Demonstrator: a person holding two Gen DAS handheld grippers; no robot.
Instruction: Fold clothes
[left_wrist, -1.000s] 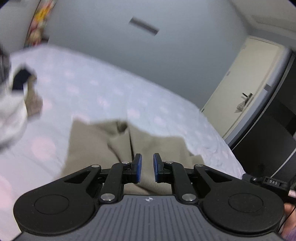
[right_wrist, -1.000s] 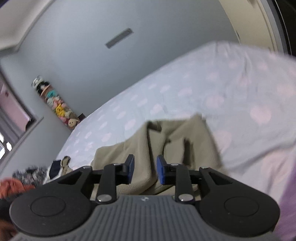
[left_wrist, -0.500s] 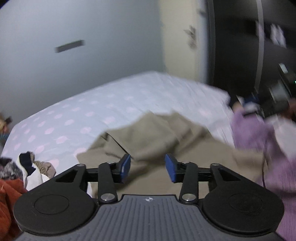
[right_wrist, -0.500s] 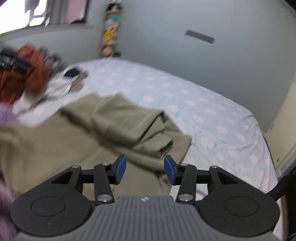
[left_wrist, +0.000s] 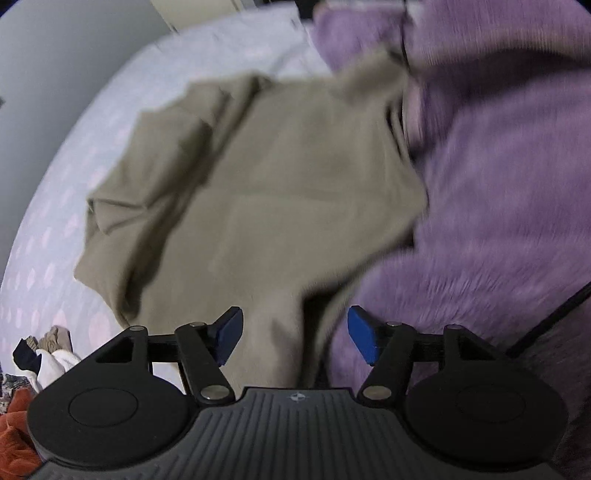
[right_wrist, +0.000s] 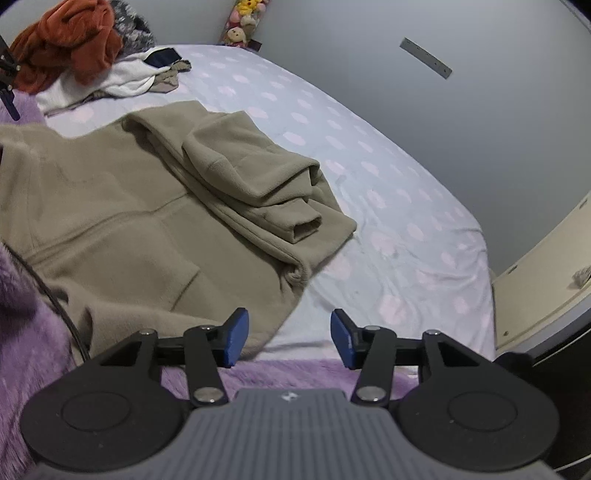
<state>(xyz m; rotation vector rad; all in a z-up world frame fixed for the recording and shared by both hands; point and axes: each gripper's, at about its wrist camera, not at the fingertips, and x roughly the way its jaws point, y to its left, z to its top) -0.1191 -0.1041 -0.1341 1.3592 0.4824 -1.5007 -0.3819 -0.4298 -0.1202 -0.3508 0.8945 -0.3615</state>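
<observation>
Fleece (right_wrist: 122, 206), tan, spread on bed (right_wrist: 388, 184), one sleeve and side folded back across the body toward the right edge, cuff opening showing there; near hem hanging toward purple fabric (right_wrist: 22, 325) in the foreground. At far left of the right view: pile of clothes (right_wrist: 74, 48), rust, white and dark, well apart from fleece. In the left view, blurred: same fleece (left_wrist: 266, 192) filling the middle, purple fabric (left_wrist: 498, 184) crowding the right half, folded part at the far left. Left tongs (left_wrist: 295, 338) spread wide, empty, low over the near hem. Right tongs (right_wrist: 288, 338) likewise wide and empty, over the near right corner where fleece meets sheet. Just changed: a second ago both sets narrow and pointed high toward the wall; half a second ago wider; now fully apart and tipped down onto the garment. Meaning for the task, as a judgement: narrow stance given up, tongs now placed for a fresh hold on the near edge. One fold lying in place, main body flat and broad, so folding only part way along. Which edge comes next: not settled by these views.
</observation>
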